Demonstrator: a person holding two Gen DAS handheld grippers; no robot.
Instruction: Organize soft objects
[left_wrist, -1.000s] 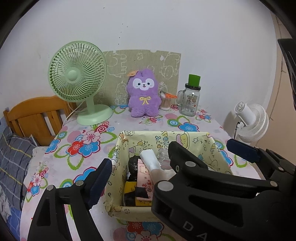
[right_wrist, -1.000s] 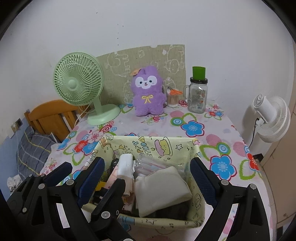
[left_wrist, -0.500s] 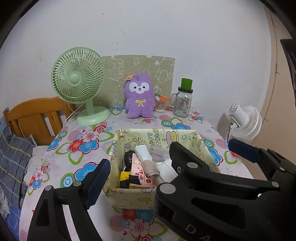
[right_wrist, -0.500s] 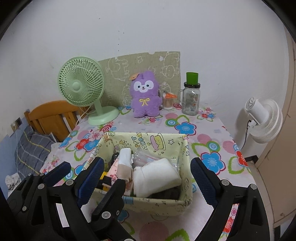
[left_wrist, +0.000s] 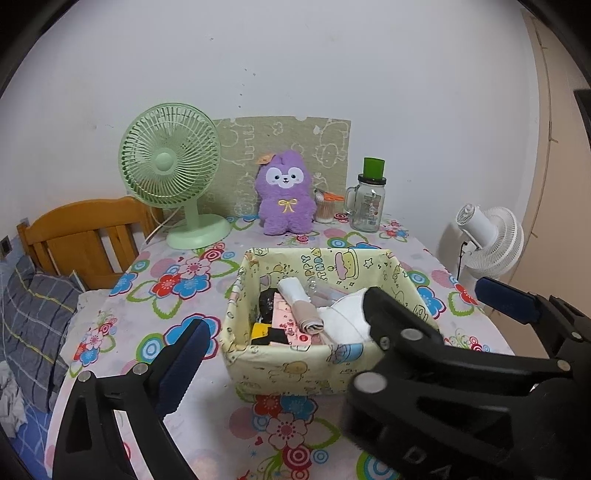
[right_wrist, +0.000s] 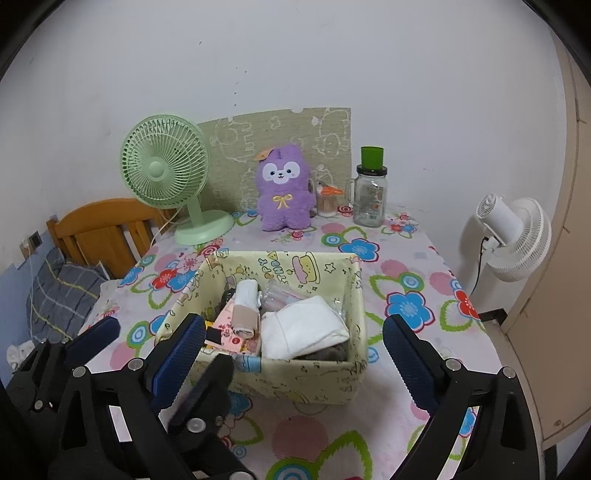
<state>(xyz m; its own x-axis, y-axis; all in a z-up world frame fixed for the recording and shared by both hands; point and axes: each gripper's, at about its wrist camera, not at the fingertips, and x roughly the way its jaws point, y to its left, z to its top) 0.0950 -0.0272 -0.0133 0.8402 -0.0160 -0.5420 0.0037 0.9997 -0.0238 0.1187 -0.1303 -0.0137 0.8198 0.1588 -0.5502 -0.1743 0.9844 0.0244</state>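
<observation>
A pale yellow fabric storage box (left_wrist: 288, 365) (right_wrist: 295, 380) stands mid-table. It holds a folded white cloth (right_wrist: 303, 326) (left_wrist: 341, 323), a rolled white and beige sock (right_wrist: 245, 304) (left_wrist: 301, 301), pink and black items. A purple plush toy (left_wrist: 284, 201) (right_wrist: 284, 194) sits upright at the table's back. My left gripper (left_wrist: 280, 365) is open and empty, in front of the box. My right gripper (right_wrist: 295, 354) is open and empty, its fingers to either side of the box's near wall. The right gripper's body crosses the left wrist view at lower right.
A green desk fan (left_wrist: 171, 173) (right_wrist: 166, 173) stands back left. A glass jar with green lid (left_wrist: 367, 201) (right_wrist: 369, 192) and a toothpick pot (right_wrist: 327, 201) stand back right. A white fan (right_wrist: 513, 236) is off the right edge, a wooden bed frame (left_wrist: 88, 236) at left.
Both grippers have drawn back from the box and risen, so the box looks smaller and farther. Both stay open. The box's contents have not moved.
</observation>
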